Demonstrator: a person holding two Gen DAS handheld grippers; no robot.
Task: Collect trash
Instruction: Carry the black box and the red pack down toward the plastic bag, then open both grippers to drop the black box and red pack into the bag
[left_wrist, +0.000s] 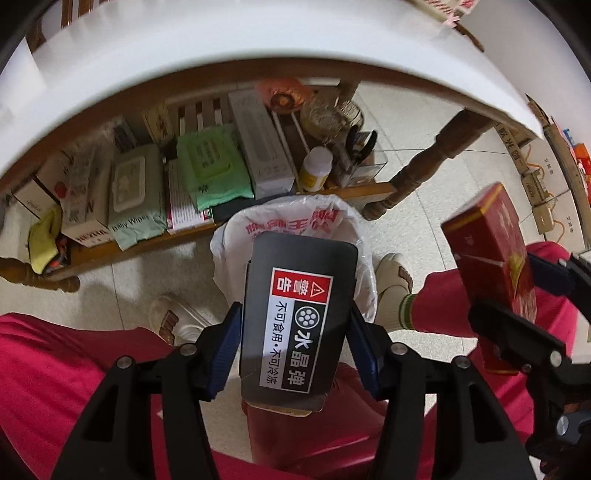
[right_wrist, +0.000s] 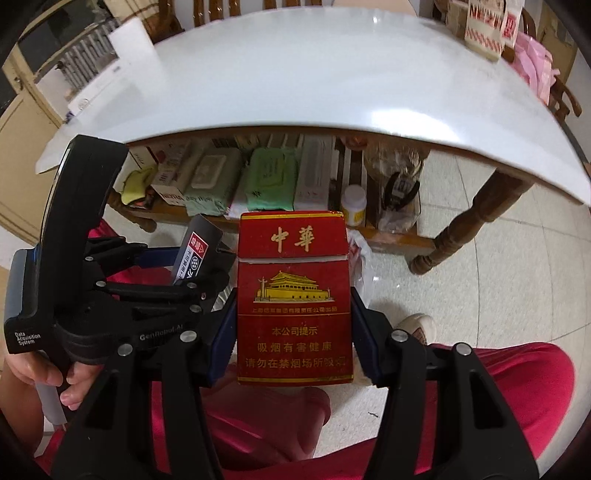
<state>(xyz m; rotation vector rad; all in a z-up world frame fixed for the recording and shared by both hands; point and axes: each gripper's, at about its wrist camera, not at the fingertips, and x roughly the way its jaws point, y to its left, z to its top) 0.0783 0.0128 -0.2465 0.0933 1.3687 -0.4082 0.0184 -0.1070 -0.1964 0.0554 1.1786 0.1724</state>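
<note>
Lined bin (left_wrist: 295, 218) on tiled floor (left_wrist: 424, 173) (beside wooden shelf (left_wrist: 351, 191))

A lived-in home — white table (right_wrist: 295, 74), cluttered wooden shelf (left_wrist: 229, 218) of baby wipes (left_wrist: 135, 195), tiled floor (right_wrist: 498, 258).

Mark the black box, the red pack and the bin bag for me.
Black box (left_wrist: 299, 317): left wrist view, on its printed label.
Red pack (right_wrist: 293, 314): right wrist view, on its front face.
Bin bag (left_wrist: 295, 218): left wrist view, on the white plastic rim.
</note>
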